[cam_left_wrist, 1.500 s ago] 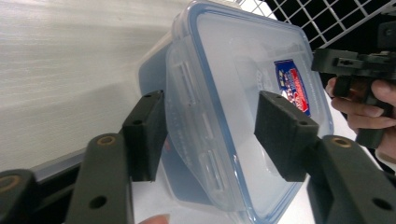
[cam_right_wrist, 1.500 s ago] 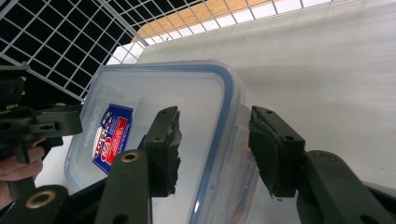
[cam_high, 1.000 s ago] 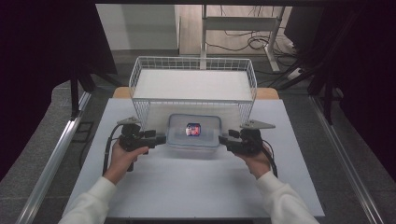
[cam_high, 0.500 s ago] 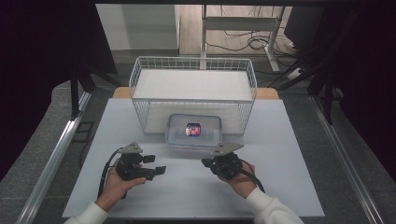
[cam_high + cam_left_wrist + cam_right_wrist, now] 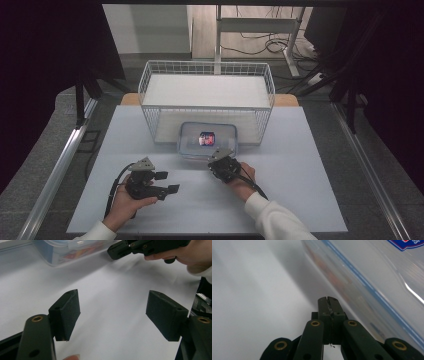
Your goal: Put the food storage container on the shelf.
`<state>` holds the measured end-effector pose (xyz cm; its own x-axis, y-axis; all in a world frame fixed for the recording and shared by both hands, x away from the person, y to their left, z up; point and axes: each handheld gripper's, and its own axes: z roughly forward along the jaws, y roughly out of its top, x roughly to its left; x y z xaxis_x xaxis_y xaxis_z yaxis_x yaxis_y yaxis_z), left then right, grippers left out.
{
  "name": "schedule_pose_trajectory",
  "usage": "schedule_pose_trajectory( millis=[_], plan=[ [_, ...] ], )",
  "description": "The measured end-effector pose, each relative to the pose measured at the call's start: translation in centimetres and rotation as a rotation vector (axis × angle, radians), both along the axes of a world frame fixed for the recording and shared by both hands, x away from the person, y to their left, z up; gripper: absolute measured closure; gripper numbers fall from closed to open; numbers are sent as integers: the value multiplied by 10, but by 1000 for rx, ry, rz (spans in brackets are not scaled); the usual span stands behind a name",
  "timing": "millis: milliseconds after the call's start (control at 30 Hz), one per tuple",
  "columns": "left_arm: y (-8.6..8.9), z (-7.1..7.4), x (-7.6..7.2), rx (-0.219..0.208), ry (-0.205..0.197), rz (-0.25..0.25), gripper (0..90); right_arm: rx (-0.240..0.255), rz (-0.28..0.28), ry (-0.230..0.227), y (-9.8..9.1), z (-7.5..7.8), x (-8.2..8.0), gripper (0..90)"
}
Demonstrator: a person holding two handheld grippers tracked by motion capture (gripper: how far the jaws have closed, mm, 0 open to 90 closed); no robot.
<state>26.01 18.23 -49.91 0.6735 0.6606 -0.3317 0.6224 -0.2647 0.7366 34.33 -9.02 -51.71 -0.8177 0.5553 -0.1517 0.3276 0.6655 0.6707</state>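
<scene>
A clear plastic lidded box [image 5: 226, 134] with a colourful packet [image 5: 206, 138] inside lies on the white table, touching the front of the wire basket [image 5: 207, 76]. My right gripper [image 5: 214, 166] is shut with nothing in it. Its tip sits just in front of the box's near wall. The right gripper view has the closed jaws [image 5: 328, 300] right beside the box's blue-edged lid [image 5: 374, 277]. My left gripper [image 5: 167, 182] rests open at the near left, well apart from the box. Between its pads [image 5: 67, 311] I see bare table, with the box [image 5: 72, 250] and the right gripper [image 5: 117, 251] beyond.
The white wire basket stands at the back centre of the table [image 5: 300, 175], its bottom bare. Table edges run left and right, with metal rails [image 5: 55, 170] beside them. Bare tabletop lies to the left, right and front of the box.
Both grippers drew back from the box's two sides toward the person. The right one then came forward again to the box's front wall. The box has stayed in place.
</scene>
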Motion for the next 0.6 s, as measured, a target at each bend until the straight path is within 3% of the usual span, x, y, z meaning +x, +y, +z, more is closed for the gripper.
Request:
schedule_pose_trajectory(
  millis=[200, 400, 467, 600],
  plan=[
    [0, -1, 0, 8, -1, -1, 267, 12, -11, 6, 3, 1, 7, 892],
    [0, -2, -2, 14, 3, 4, 266, 3, -24, -31, 7, 3, 9, 892],
    [1, -3, -2, 14, 3, 5, 264, 43, -50, -21, 4, 7, 16, 892],
    [1, -3, -2, 15, 5, 9, 262, 53, -66, -35, 4, 11, 23, 892]
  ],
)
